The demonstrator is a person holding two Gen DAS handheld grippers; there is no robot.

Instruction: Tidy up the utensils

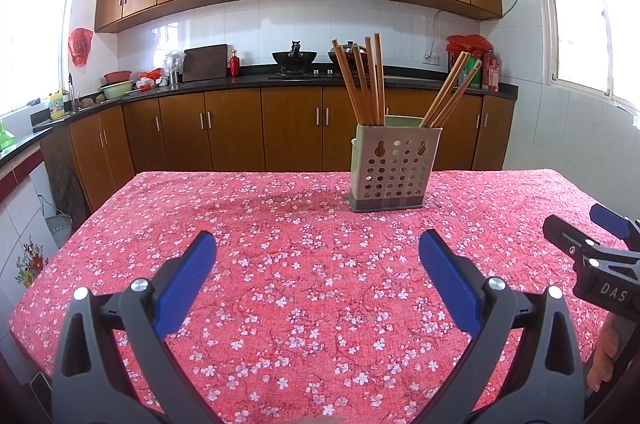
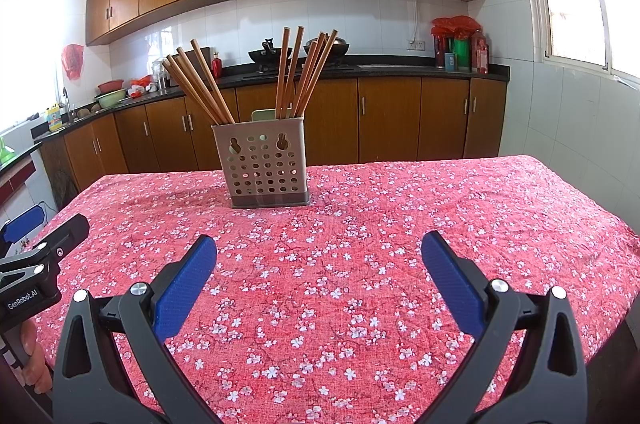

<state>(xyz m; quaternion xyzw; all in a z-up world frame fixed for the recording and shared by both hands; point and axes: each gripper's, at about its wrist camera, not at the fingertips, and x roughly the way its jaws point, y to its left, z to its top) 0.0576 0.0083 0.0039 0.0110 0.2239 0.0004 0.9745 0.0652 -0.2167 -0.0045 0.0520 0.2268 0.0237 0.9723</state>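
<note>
Both pairs of fingers stand wide apart and hold nothing. The left gripper (image 1: 318, 244) and the right gripper (image 2: 320, 248) hover side by side over the near half of the bench (image 2: 480, 224), which is covered by a red floral cloth; no utensil lies loose on the visible cloth.

Ahead of both, toward the far edge of the bench, stands the perforated utensil holder (image 1: 394, 170), upright and well apart from either set of fingers. It lies ahead and somewhat to the right of the left gripper, and ahead and somewhat to the left of the right gripper, so it sits roughly between the two. Neither hand is clearly nearer.

The chopsticks (image 2: 294, 72) stand in the holder in two bunches, one per side. Their long axes run steeply upward, the left bunch (image 2: 198, 84) leaning outward to the left, the other nearly vertical with a lean to the right.

Judgement: any grasp calls for a forward reach to the raised ends, fingers closing across the shafts.
</note>
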